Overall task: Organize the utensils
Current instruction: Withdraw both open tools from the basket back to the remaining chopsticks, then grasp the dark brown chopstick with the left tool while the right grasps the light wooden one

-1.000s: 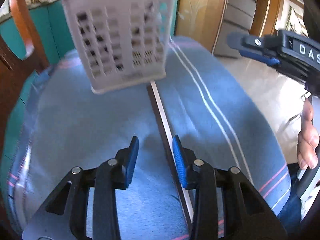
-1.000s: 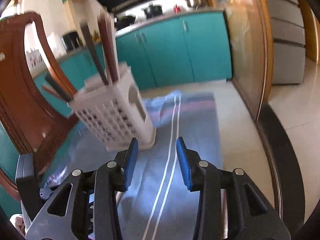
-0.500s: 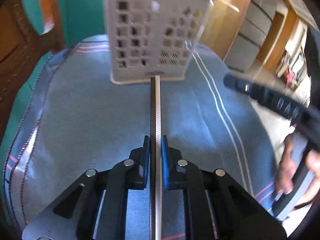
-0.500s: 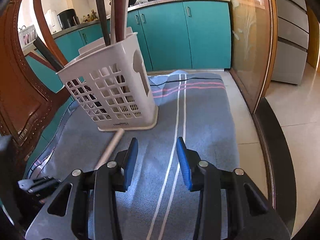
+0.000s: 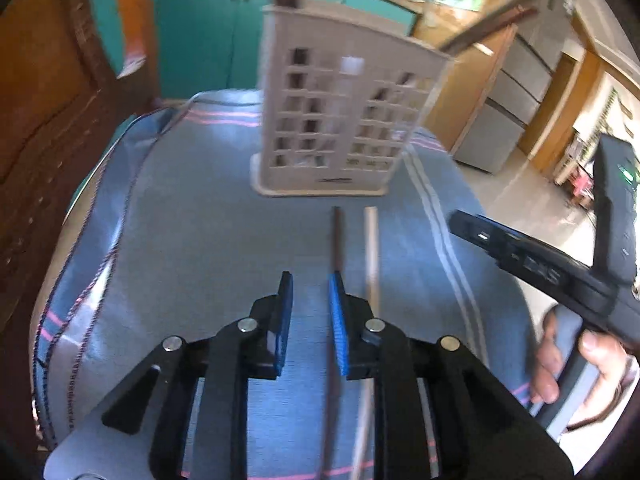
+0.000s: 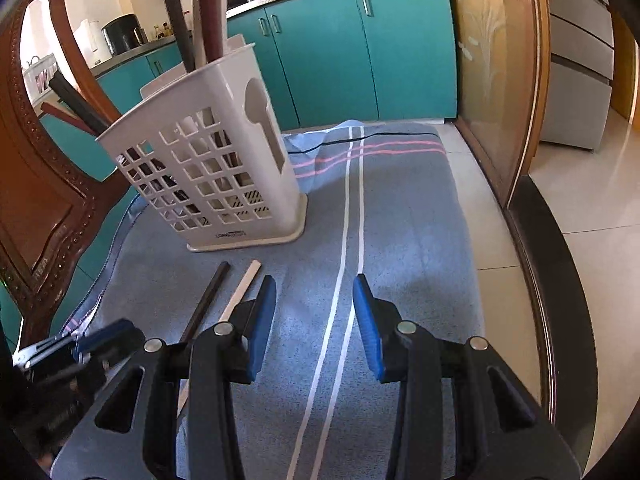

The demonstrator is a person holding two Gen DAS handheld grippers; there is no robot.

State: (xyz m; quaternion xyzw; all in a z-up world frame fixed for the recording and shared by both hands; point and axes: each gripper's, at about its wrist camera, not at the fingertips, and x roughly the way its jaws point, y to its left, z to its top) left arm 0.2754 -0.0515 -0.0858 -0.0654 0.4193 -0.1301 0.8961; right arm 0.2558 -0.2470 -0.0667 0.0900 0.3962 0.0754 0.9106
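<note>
Two chopsticks are lying side by side on the blue cloth point(image 6: 420, 216) just in front of the white utensil basket point(image 6: 208, 168), a dark chopstick point(image 5: 337, 240) and a pale chopstick point(image 5: 371, 248). The left gripper point(image 5: 310, 312) has just been opening; the dark chopstick seems to be running along its right pad, not pinched. The right gripper point(image 6: 315, 320) is hovering partly open and empty, just right of the pale one.
</note>
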